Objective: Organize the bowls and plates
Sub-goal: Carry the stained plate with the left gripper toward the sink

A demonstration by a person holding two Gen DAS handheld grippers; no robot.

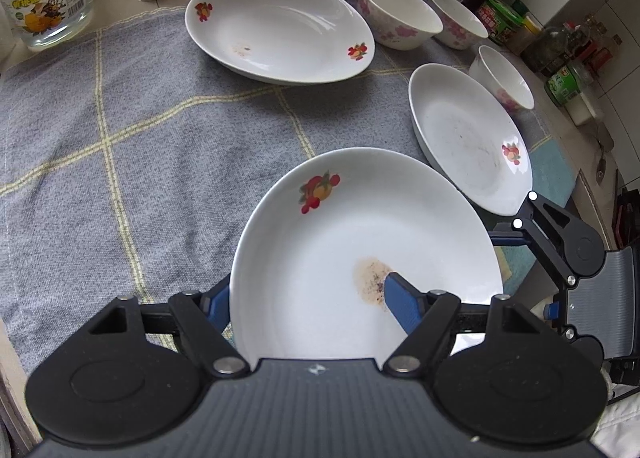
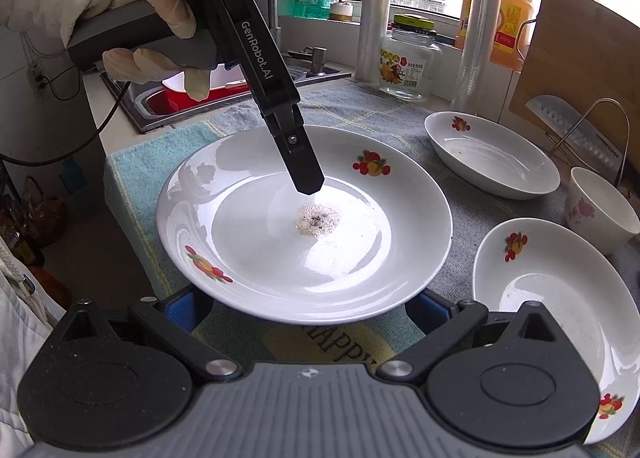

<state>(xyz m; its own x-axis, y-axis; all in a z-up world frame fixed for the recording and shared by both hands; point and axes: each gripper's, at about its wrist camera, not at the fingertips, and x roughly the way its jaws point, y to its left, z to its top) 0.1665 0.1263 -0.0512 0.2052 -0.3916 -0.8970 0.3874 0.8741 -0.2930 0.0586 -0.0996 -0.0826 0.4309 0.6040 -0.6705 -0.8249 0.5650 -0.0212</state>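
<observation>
Left hand-held gripper [image 1: 308,298] pinches the rim of a white plate [image 1: 360,250]: one blue finger [image 1: 400,304] on the inner face beside a brown stain, the other under the rim. Plate sits low over the grey checked cloth [image 1: 120,138] on the worktop; lifted or resting, cannot tell.

Risks, as judgement: one-edge grip on a glazed rim. If the plate tips, its weight could lever it out of the pads and onto the cloth or the second plate [image 1: 472,138] just beside. Stain could smear.

Pose: gloved hand [image 2: 152,18] holds the left tool steeply nose-down. Right hand-held gripper [image 2: 308,310] hangs near the plate's near edge, fingers spread, holding nothing. Third plate [image 1: 280,26] and bowls [image 1: 396,14] stand farther back.
</observation>
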